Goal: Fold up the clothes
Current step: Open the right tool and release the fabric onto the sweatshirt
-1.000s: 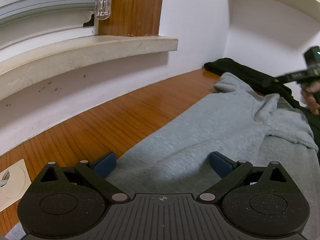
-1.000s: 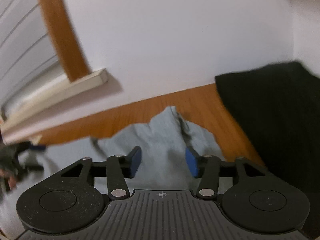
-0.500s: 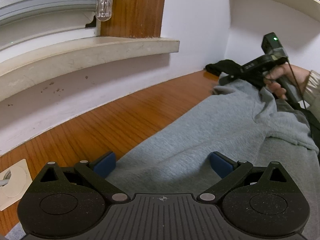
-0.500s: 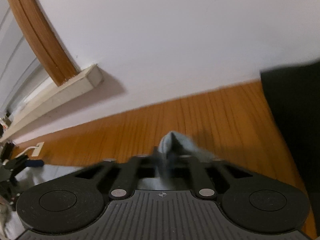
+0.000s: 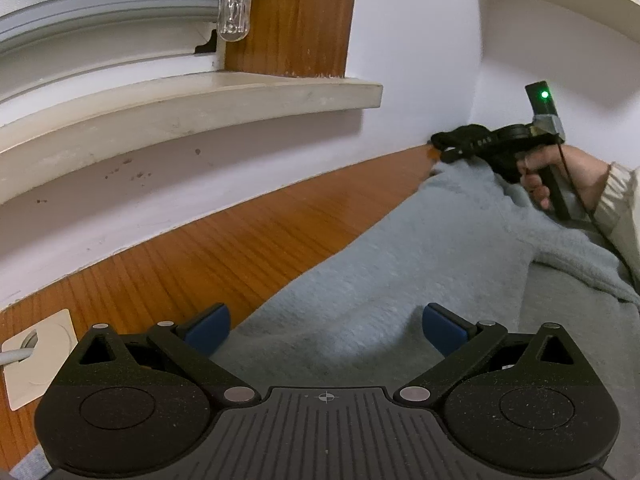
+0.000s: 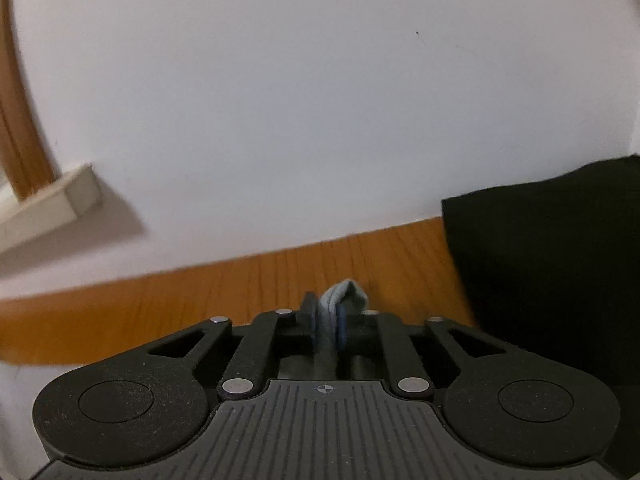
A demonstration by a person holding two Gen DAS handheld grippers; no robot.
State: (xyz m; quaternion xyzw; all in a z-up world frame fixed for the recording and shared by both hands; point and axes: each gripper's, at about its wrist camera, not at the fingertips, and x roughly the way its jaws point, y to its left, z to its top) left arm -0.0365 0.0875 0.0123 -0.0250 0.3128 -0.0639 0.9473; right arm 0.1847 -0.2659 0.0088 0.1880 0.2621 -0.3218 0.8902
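A grey sweatshirt (image 5: 400,272) lies spread on the wooden table (image 5: 240,248). My left gripper (image 5: 326,328) hovers open over its near edge, blue pads wide apart and gripping nothing. At the garment's far corner, my right gripper (image 5: 444,152) is held by a person's hand (image 5: 568,172). In the right wrist view, the right gripper (image 6: 330,324) has a bunched fold of the grey sweatshirt (image 6: 346,294) pinched between its pads. Its jaws are opening slightly, and the cloth still sits between them.
A black garment (image 6: 552,272) lies at the far right against the wall. A white window sill (image 5: 200,100) juts out above the table. A wall socket plate (image 5: 36,356) with a cable sits at the near left. Bare wood runs along the wall.
The right gripper closed on the far corner of the grey sweatshirt and carried it toward the wall beside the black garment. The left gripper stayed put and open.
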